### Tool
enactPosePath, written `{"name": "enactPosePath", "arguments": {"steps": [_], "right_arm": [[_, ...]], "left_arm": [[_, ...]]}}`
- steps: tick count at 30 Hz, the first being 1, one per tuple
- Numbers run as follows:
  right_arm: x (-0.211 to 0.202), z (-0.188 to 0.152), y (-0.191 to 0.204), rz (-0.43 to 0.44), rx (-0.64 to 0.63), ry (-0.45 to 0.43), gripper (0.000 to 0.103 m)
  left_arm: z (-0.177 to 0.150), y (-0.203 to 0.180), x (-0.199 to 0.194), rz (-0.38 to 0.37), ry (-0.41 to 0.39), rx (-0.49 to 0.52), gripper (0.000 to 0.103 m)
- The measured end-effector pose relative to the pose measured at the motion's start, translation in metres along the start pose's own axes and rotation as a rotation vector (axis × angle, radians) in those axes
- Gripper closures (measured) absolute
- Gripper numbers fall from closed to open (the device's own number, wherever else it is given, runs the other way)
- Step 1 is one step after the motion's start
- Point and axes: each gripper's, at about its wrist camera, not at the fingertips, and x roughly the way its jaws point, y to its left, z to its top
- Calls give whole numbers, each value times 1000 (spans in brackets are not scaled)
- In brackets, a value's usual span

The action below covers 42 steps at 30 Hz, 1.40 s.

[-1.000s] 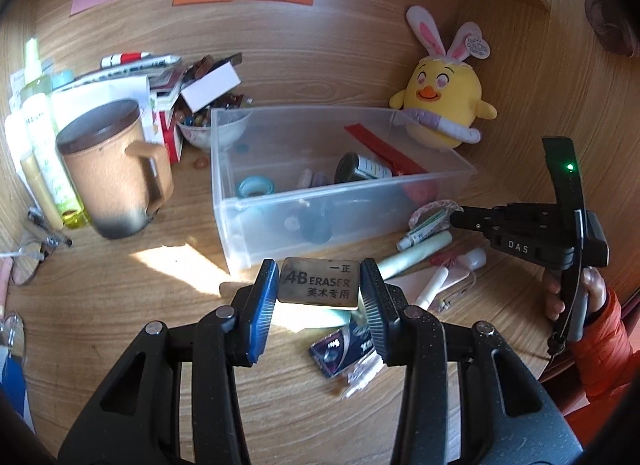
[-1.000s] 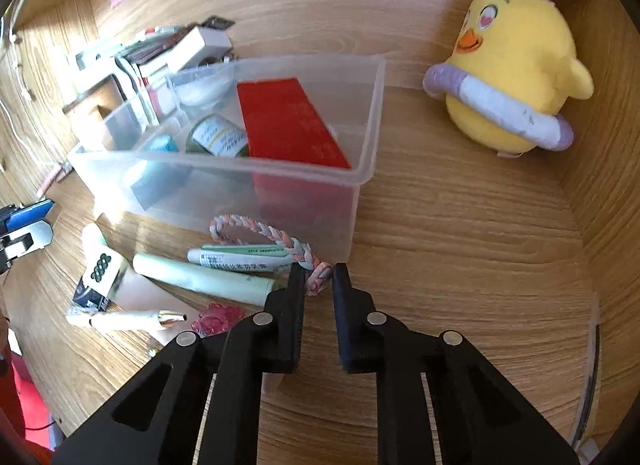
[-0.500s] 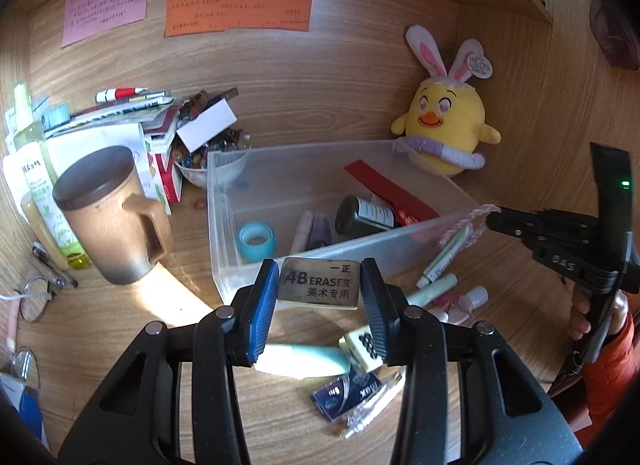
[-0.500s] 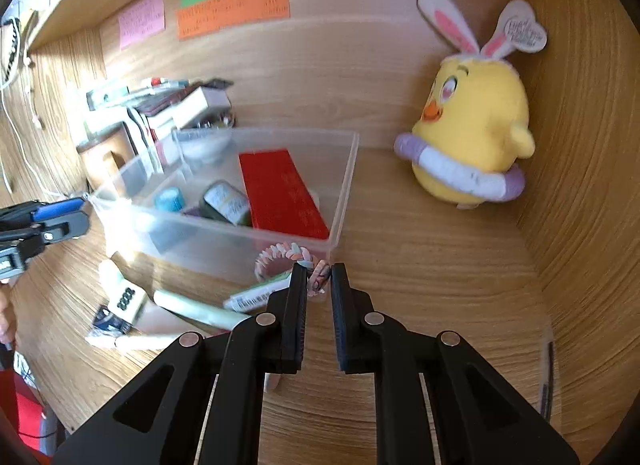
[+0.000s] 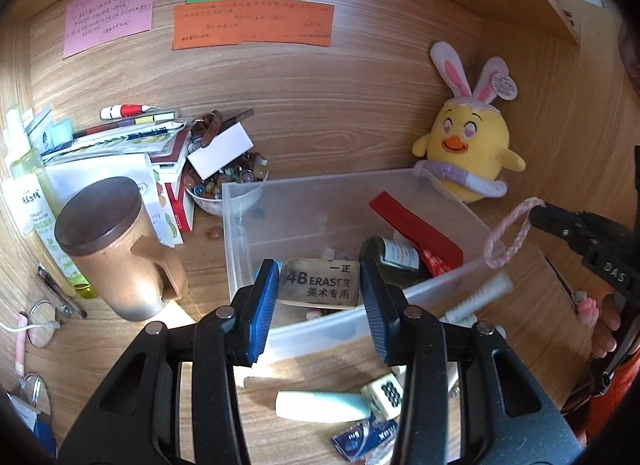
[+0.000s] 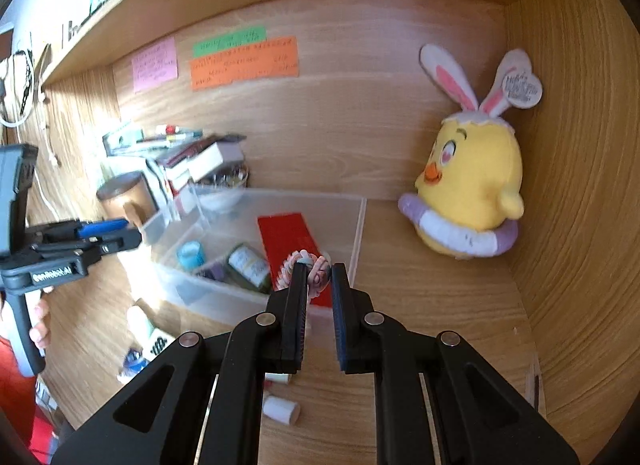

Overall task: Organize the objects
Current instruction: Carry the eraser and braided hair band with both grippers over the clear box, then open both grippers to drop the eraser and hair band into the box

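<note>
Over the near edge of the clear bin point(image 5: 436, 289), the left gripper point(image 5: 319, 283) pinches a grey eraser point(image 5: 320, 283) flat between its blue pads, label facing up. To its right, the right gripper point(image 6: 319, 271) has its fingers pressed together on a pink braided band point(image 5: 508, 233), whose loop hangs free above the bin's right end.

Inside the bin lie a red card point(image 5: 416, 227) leaning along the right side, a dark bottle point(image 5: 394, 255) on its side, and a teal tape roll point(image 6: 191, 255) further left. On the desk point(image 5: 320, 105) in front of the bin there is still a scatter: a pale teal tube point(image 5: 320, 405), a mahjong tile point(image 5: 386, 393) just beside it, a blue packet point(image 5: 362, 435), and a small white cap point(image 6: 281, 410).

A brown lidded mug point(image 5: 116, 249) stands left of the bin, with a bowl of beads point(image 5: 228, 185) behind it. A yellow chick toy point(image 5: 468, 153) sits in the back right corner, just beyond the bin. Coloured notes point(image 5: 252, 25) are stuck on the back wall.
</note>
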Motion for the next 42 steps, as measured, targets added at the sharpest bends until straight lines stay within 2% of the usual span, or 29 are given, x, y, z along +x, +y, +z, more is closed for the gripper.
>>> {"name": "enactPosePath", "arguments": {"steps": [12,25,29,42], "right_arm": [[22,24,14,31,-28,-21,92],[81,13,42,125,-102,123,92],[94,6,47,144,-117,164,92],[106,3,42,177,-90,226,92]], "left_arm": [[18,6,33,15,32,-23,61],[16,7,73,38,117,-5,61],[12,5,79,22,133,6,61],[11,1,77,12,129,33,60]]}}
